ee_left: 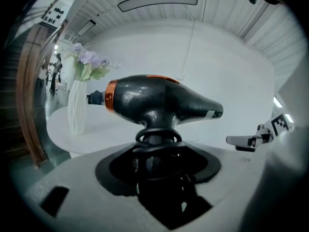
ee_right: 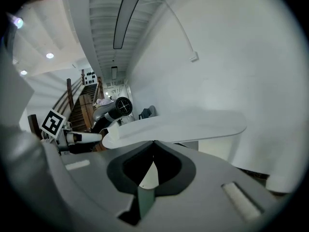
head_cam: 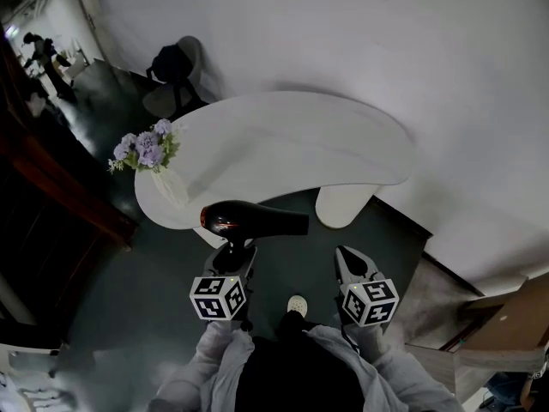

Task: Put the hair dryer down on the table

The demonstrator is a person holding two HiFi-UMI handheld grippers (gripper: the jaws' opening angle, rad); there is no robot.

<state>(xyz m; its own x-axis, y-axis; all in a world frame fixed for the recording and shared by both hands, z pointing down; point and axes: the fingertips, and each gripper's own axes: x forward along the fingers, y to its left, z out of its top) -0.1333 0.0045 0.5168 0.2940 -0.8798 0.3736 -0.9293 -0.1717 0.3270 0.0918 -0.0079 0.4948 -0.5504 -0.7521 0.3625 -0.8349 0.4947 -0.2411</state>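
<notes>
The left gripper (head_cam: 233, 249) is clamped on the handle of the black hair dryer (head_cam: 253, 220), which stands upright with its nozzle pointing right. The dryer is in the air at the near edge of the white desk (head_cam: 292, 144), above the dark floor. The right gripper (head_cam: 347, 260), near and to the right, has its jaws together and holds nothing. A vase of purple flowers (head_cam: 146, 151) stands on the desk's left end.

We can read no word, brand or number anywhere. The hair dryer (ee_left: 159, 100), held just above the jaws of the left gripper (ee_left: 157, 151), bears a small pale label (ee_left: 211, 114) near its nozzle, too small for us to read. The marker cubes (head_cam: 218, 297) on both grippers show only black-and-white squares.
</notes>
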